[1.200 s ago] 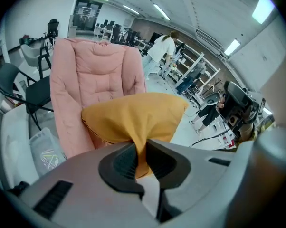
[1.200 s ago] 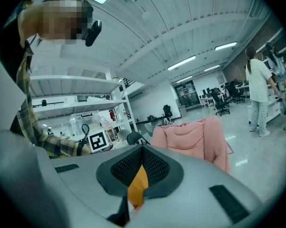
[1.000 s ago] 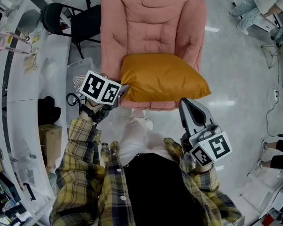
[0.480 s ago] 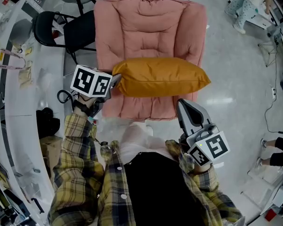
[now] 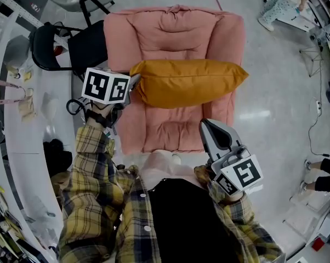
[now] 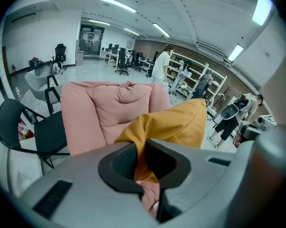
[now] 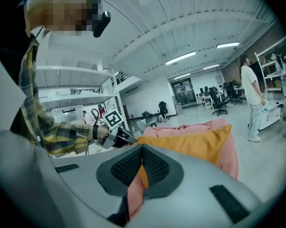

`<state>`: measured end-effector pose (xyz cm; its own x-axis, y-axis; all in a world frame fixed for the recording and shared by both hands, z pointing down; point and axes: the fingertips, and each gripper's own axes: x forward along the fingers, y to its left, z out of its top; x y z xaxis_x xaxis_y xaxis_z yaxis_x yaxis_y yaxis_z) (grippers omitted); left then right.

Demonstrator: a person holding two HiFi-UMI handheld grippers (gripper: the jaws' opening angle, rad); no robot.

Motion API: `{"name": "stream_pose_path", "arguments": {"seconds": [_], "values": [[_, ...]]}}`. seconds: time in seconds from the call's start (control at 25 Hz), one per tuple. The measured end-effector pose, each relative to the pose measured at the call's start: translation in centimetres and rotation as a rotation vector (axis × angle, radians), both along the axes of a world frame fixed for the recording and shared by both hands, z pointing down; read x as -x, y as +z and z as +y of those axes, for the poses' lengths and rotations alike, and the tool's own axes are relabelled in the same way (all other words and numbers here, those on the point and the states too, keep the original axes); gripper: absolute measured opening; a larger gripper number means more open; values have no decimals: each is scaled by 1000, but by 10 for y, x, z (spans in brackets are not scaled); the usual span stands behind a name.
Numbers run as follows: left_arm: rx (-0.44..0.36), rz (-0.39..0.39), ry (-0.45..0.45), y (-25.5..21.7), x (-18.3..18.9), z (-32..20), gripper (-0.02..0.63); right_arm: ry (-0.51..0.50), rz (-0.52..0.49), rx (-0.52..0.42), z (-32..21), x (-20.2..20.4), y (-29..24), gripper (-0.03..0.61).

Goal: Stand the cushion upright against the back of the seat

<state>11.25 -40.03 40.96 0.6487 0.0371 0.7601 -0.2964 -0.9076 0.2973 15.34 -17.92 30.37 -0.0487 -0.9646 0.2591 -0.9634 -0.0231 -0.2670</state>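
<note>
The cushion (image 5: 189,83), orange, lies crosswise over the pink armchair (image 5: 170,32), about midway up the seat and in front of the backrest. Its right corner reaches past the right armrest. The left gripper (image 5: 133,84) has the cushion's left corner pinched between its jaws, and the fabric bunches in the gap in the left gripper view (image 6: 139,151). The right gripper (image 5: 211,126) is by the seat's front right corner, apart from the cushion, with its jaws together on nothing. A second ago the cushion lay over the seat's front edge; it now sits further back, towards the backrest.
</note>
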Motion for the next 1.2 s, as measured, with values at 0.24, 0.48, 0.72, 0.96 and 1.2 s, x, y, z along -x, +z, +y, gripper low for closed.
{"name": "stream_pose_path", "arguments": {"seconds": [0.24, 0.48, 0.72, 0.96, 1.2], "values": [[18, 20, -36, 6, -30, -51, 40, 28, -8, 34, -26, -22, 13, 18], [33, 17, -77, 17, -61, -104, 40, 79, -24, 75, -44, -45, 28, 18], [36, -13, -102, 31, -87, -140, 40, 103, -47, 103, -58, -68, 38, 18], [32, -46, -136, 47, -104, -168, 40, 91, -67, 119, -73, -80, 46, 18], [33, -60, -159, 55, -112, -183, 40, 70, -72, 127, -86, -87, 49, 18]]}}
